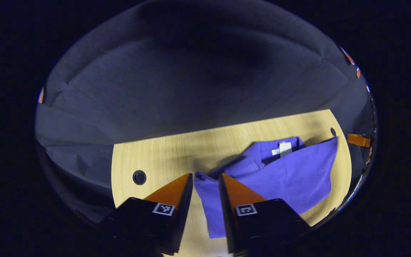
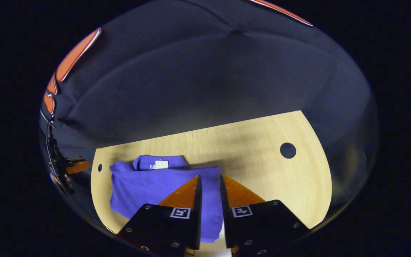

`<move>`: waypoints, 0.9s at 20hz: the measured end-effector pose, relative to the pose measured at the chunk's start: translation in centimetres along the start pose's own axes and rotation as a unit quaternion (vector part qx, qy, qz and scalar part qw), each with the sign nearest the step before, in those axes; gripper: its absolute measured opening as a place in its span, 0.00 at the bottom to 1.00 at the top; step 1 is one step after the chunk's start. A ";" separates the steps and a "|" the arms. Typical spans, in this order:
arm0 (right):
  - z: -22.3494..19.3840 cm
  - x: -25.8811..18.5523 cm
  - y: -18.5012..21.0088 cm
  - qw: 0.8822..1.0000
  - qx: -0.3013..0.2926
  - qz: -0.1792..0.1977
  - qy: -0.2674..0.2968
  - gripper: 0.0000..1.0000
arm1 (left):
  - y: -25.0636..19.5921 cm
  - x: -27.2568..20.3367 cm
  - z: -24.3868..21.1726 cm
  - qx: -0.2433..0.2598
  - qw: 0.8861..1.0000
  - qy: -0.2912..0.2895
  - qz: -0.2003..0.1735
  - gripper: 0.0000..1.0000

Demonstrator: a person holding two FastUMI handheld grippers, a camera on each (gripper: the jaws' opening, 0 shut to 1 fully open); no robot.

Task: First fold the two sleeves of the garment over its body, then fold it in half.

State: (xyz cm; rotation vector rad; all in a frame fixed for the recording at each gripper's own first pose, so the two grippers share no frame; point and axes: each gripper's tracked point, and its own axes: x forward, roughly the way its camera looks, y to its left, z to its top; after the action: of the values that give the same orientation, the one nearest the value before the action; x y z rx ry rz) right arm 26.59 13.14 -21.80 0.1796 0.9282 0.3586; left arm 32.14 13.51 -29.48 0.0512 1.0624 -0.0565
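- The purple garment (image 1: 284, 171) lies on the wooden table (image 1: 155, 157), at about four o'clock in the left gripper view and about eight o'clock in the right gripper view (image 2: 145, 185). It already looks gathered into a compact, roughly rectangular shape.
- The left hand-held gripper (image 1: 206, 180) has its fingers narrowly apart, with purple cloth between them at a near corner. Whether they actually pinch it cannot be told.
- The right hand-held gripper (image 2: 209, 182) is likewise narrow, with the garment's near edge in the gap between its fingers. Its grip is also unclear.
- The fabric looks soft, light and limp, so it would likely sag and slide. Hems and corners seem the best places to take hold.
- A small white tag (image 1: 283, 148) sits at the neck. Its print is too small to read.
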 end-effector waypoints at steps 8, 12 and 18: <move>0.6 -6.2 0.0 0.996 -0.026 -0.012 -0.080 0.80 | -2.4 -5.2 0.3 -0.032 0.995 -0.094 -0.019 0.89; 1.4 -11.0 0.5 0.988 -0.036 -0.026 -0.146 0.90 | -2.7 -11.0 -0.5 -0.019 0.988 -0.150 -0.003 0.95; 1.8 -21.1 4.1 0.968 -0.041 -0.017 -0.249 0.93 | -5.6 -19.9 -3.0 -0.003 0.971 -0.239 0.016 0.95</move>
State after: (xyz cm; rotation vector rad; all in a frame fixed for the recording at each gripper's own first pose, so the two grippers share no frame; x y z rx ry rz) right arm 15.67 9.03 -3.71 0.1659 0.4193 0.2995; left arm 19.46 8.58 -13.60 0.0475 0.5785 -0.0335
